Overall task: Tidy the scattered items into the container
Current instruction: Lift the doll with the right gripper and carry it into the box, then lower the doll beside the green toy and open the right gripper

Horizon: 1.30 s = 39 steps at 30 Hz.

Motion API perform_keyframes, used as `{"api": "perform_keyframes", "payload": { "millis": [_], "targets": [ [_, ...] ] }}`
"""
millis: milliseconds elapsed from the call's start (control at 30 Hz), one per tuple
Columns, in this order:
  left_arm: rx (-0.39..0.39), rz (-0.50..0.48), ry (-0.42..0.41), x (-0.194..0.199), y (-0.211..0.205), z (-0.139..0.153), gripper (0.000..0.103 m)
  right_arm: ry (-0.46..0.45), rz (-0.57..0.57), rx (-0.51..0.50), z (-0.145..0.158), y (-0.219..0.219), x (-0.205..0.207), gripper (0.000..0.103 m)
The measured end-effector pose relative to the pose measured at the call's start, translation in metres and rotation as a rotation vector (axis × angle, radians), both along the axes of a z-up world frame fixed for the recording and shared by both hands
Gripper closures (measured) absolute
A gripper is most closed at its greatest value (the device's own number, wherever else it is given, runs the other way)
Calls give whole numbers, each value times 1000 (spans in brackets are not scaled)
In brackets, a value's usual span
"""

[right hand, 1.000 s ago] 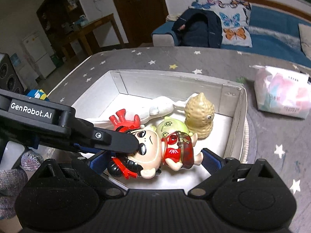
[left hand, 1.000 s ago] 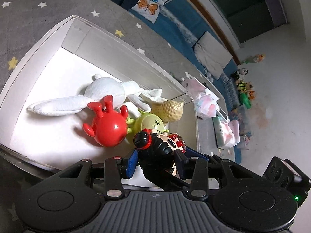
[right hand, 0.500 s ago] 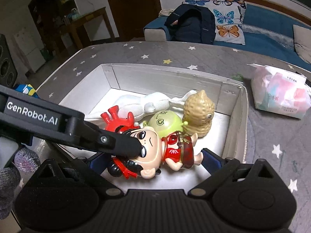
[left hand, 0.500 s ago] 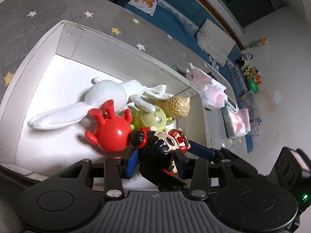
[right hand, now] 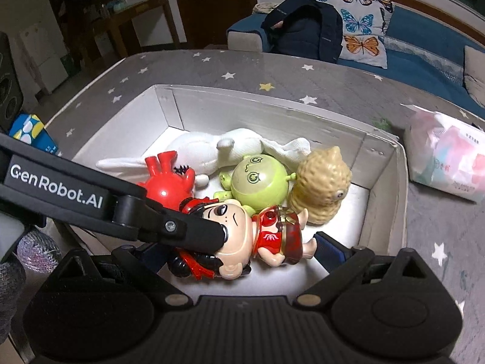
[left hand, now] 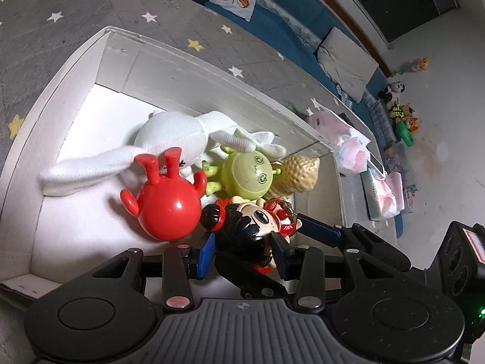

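A white box (left hand: 69, 88) (right hand: 382, 182) sits on a grey star-patterned table. Inside lie a white plush rabbit (left hand: 169, 142) (right hand: 212, 148), a red round toy (left hand: 166, 203) (right hand: 166, 182), a green round toy (left hand: 247, 176) (right hand: 257, 182) and a tan bumpy toy (left hand: 298, 176) (right hand: 322, 182). My left gripper (left hand: 244, 253) is shut on the head of a black-haired doll in red (left hand: 251, 227) (right hand: 242, 236), low inside the box. My right gripper (right hand: 239, 251) is open, its fingers either side of the doll's body without gripping it.
A pink-and-white tissue pack (right hand: 448, 157) (left hand: 351, 148) lies on the table right of the box. A blue sofa with butterfly cushions (right hand: 360, 27) and a dark bag (right hand: 303, 30) stands behind. More packs (left hand: 385, 194) and toys (left hand: 400, 115) lie on the floor.
The left gripper has carried the doll lower and further into the box, up against the red and green toys. The right gripper has stayed open around it.
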<state>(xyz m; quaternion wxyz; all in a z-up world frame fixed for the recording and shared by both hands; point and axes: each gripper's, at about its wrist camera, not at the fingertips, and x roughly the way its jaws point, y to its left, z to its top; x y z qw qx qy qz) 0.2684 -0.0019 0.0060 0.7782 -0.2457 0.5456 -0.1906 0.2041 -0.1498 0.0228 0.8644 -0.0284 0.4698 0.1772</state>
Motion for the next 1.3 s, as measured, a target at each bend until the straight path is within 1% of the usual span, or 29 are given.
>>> {"api": "perform_keyframes", "payload": {
  "millis": [133, 300, 567, 1067, 1300],
  "targets": [
    [-4, 3, 7, 1, 3, -3, 60, 6, 17, -12, -2, 4, 5, 4],
    [-7, 9, 7, 2, 4, -5, 60, 33, 39, -18, -2, 4, 12, 4],
    [-9, 31, -7, -2, 11, 2, 60, 32, 63, -23, -2, 4, 10, 4],
    [47, 36, -56, -14, 9, 14, 60, 5, 45, 8, 1, -7, 3, 3],
    [76, 40, -81, -21, 11, 19, 60, -10, 42, -3, 4, -9, 1, 3]
  ]
}}
